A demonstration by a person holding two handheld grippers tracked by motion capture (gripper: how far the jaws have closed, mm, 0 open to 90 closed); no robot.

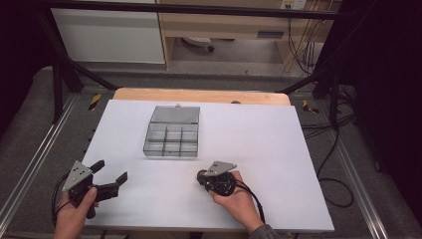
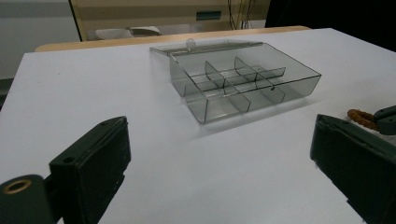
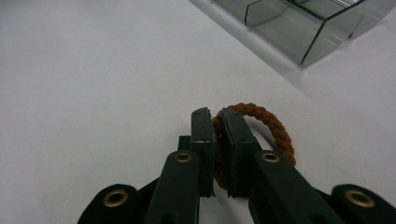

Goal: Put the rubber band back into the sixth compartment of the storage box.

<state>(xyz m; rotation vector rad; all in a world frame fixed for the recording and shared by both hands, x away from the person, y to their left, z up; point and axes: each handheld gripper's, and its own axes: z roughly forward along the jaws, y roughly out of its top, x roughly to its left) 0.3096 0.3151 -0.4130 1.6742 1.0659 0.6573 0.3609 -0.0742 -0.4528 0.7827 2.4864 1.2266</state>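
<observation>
A brown braided ring (image 3: 271,125) lies on the white table top (image 1: 268,149), and my right gripper (image 3: 215,115) is shut on its near side, the cord pinched between the two pads. From above, that gripper (image 1: 205,177) points left at the table's front centre, with the ring (image 1: 201,175) at its tip. A clear plastic box (image 1: 170,151) with several empty compartments and its lid folded back sits behind it, apart from both grippers. Near the front left corner my left gripper (image 1: 110,171) stands open and holds nothing; its jaws (image 2: 219,154) frame the box (image 2: 243,88).
The white board rests on a wooden table (image 1: 199,94) inside a black frame. Cables (image 1: 328,164) hang off the right side. The box's front corner (image 3: 299,37) lies just beyond the ring. Bare white surface spreads to the right of the box.
</observation>
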